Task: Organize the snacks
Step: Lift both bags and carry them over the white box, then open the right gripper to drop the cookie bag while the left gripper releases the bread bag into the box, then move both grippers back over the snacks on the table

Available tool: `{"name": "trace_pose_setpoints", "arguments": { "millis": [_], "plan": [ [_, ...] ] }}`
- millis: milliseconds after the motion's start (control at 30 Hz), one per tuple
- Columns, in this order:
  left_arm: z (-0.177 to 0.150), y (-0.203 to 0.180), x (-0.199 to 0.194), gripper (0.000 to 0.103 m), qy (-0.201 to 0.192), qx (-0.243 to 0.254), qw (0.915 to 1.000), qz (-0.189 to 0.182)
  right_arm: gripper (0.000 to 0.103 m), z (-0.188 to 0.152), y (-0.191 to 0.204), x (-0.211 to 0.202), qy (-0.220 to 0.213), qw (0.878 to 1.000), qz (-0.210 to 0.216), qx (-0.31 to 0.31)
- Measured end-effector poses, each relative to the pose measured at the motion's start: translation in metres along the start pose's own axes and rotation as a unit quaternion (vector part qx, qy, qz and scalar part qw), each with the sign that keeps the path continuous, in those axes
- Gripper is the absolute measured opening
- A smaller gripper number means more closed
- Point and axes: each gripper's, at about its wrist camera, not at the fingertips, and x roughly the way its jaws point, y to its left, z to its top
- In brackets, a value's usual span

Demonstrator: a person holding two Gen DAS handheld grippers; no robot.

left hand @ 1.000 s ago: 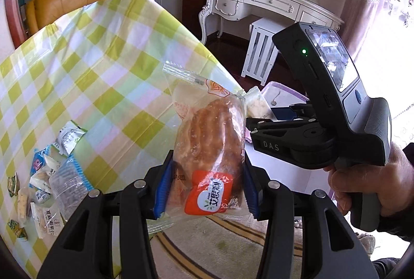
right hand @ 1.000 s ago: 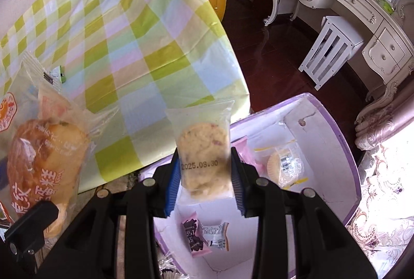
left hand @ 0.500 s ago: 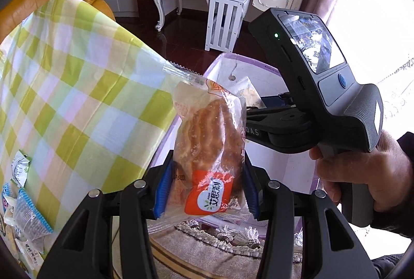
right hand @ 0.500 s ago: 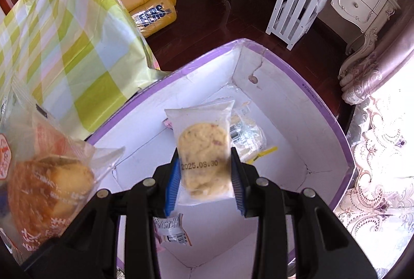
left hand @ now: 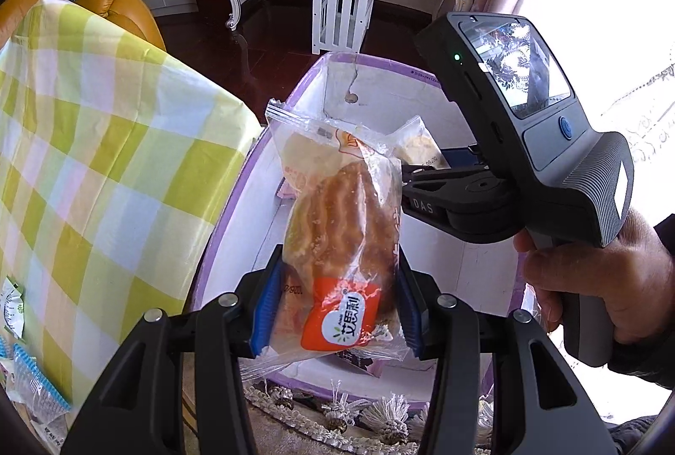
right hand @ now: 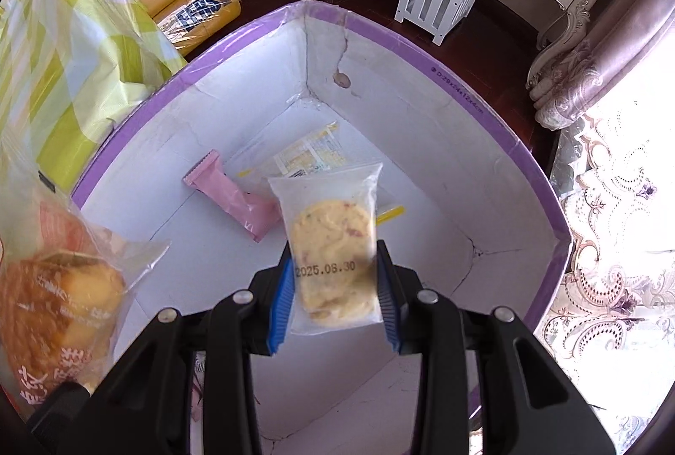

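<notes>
A: Jaws of the left gripper (left hand: pixel 335 311) pinch the bread packet (left hand: pixel 341 240) at its lower end, so the packet stands up between them, over the near edge of the box (left hand: pixel 295 92).

B: And the right gripper (right hand: pixel 335 301)?

A: Its jaws pinch the cookie packet (right hand: pixel 333 252) by both sides, above the middle of the box floor. I think both are held there for dropping. A pink packet (right hand: pixel 234 202) lies inside, toward the far corner.
</notes>
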Motion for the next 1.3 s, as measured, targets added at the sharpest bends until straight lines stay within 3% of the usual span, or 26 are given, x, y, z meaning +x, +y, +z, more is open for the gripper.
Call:
{"name": "trace_pose_setpoints", "arguments": {
  "millis": [433,600,667,700,1000,1300],
  "plan": [
    [0.003,-0.004,0.004,0.047,0.01,0.003,0.9999,-0.007,0.037,0.0,-0.002,0.003,0.006,1.0,-0.002,0.006],
    [0.004,-0.002,0.006,0.054,0.009,-0.002,0.9999,-0.007,0.044,0.002,-0.001,0.0,0.002,1.0,-0.007,0.006],
    [0.004,-0.001,0.004,0.06,0.004,-0.005,1.0,-0.007,0.058,0.002,-0.001,-0.001,0.0,1.0,-0.01,0.007],
    [0.004,0.0,0.002,0.06,0.001,-0.006,1.0,-0.007,0.059,0.002,0.0,-0.001,-0.002,1.0,-0.011,0.007],
    [-0.002,0.01,-0.016,0.061,-0.029,-0.024,0.9993,0.008,0.061,0.003,0.016,-0.018,-0.02,1.0,-0.003,0.002],
    [-0.015,0.038,-0.052,0.061,-0.069,-0.059,0.9954,0.033,0.066,0.006,0.058,-0.054,-0.057,0.998,0.026,-0.027]
  ]
}}
